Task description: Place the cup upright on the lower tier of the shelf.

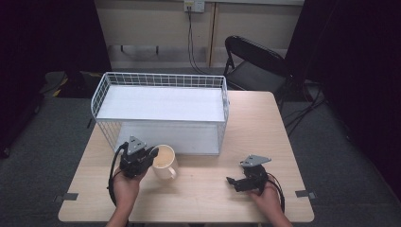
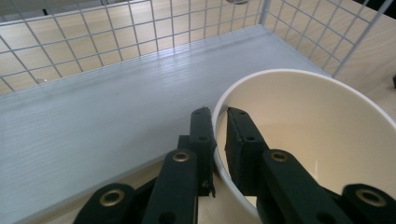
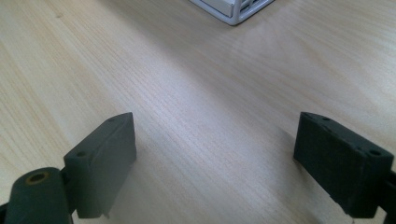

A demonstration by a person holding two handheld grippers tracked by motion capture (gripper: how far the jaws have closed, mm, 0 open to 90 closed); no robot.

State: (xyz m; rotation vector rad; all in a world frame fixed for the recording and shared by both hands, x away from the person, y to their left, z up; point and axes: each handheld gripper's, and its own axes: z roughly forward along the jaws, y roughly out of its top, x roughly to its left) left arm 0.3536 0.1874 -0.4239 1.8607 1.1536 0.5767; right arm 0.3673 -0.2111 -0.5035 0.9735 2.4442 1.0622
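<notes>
Evidently the left tool (image 2: 219,135) pinches the cup (image 1: 164,161) by its rim for carrying, beside the wire shelf (image 1: 161,104); the right tool (image 3: 215,163) rests apart, idle.

one cup (image 1: 164,161), one wire basket (image 1: 161,80), two tools

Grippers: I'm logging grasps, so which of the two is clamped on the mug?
The left gripper: its fingers pinch the cream mug rim; the right gripper is open.
</notes>
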